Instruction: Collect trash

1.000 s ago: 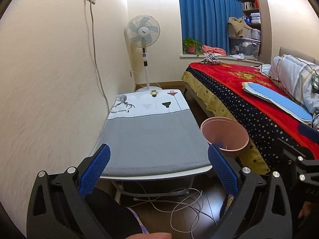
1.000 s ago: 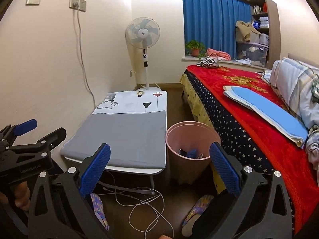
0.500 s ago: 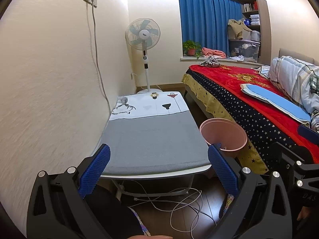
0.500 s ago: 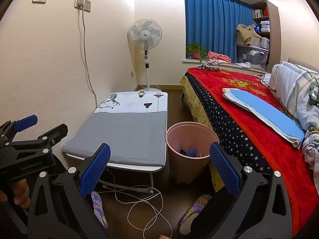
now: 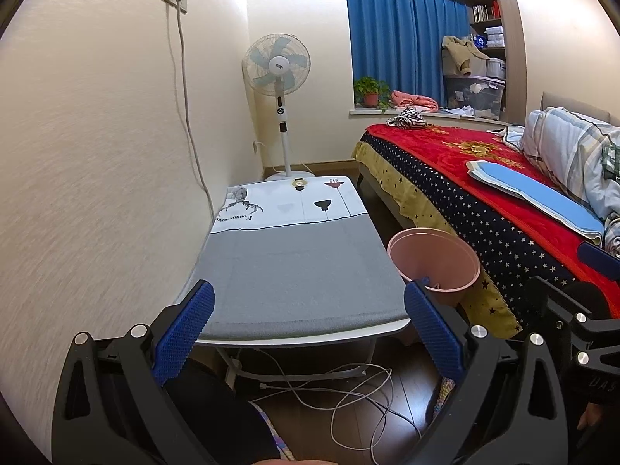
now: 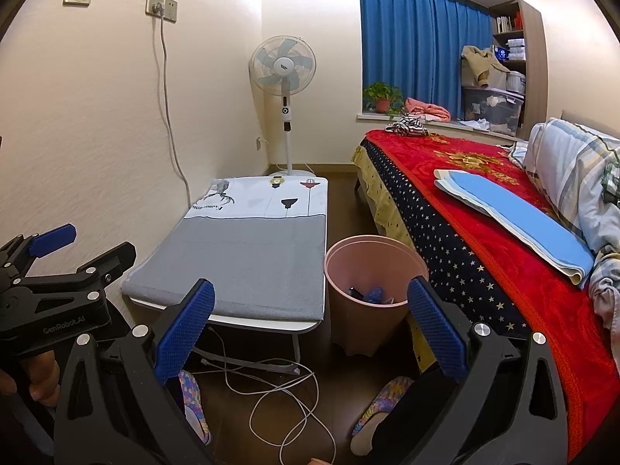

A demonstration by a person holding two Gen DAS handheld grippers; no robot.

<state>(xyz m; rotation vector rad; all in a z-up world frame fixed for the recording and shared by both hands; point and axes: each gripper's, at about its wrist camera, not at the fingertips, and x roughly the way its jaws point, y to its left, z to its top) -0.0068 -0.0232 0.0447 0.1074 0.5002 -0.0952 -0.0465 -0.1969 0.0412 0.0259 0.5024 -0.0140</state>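
A pink trash bin [image 6: 374, 290] stands on the floor between the low table and the bed, with a few dark and blue scraps inside; it also shows in the left wrist view [image 5: 434, 267]. My left gripper [image 5: 310, 333] is open and empty, held in front of the near edge of the low table [image 5: 294, 271]. My right gripper [image 6: 310, 333] is open and empty, held in front of the bin and the table's near right corner. The left gripper also shows at the left of the right wrist view [image 6: 77, 248]. The table top [image 6: 248, 255] bears no loose object.
A bed with a red blanket [image 6: 484, 209] fills the right side, with a blue pad [image 6: 515, 221] on it. A standing fan [image 6: 285, 77] is in the far corner. White cables [image 6: 286, 399] lie on the floor under the table. Slippered feet [image 6: 381, 403] show below.
Both grippers have drawn back and risen slightly, so the table and bin look a little farther off. Both stay open and empty.
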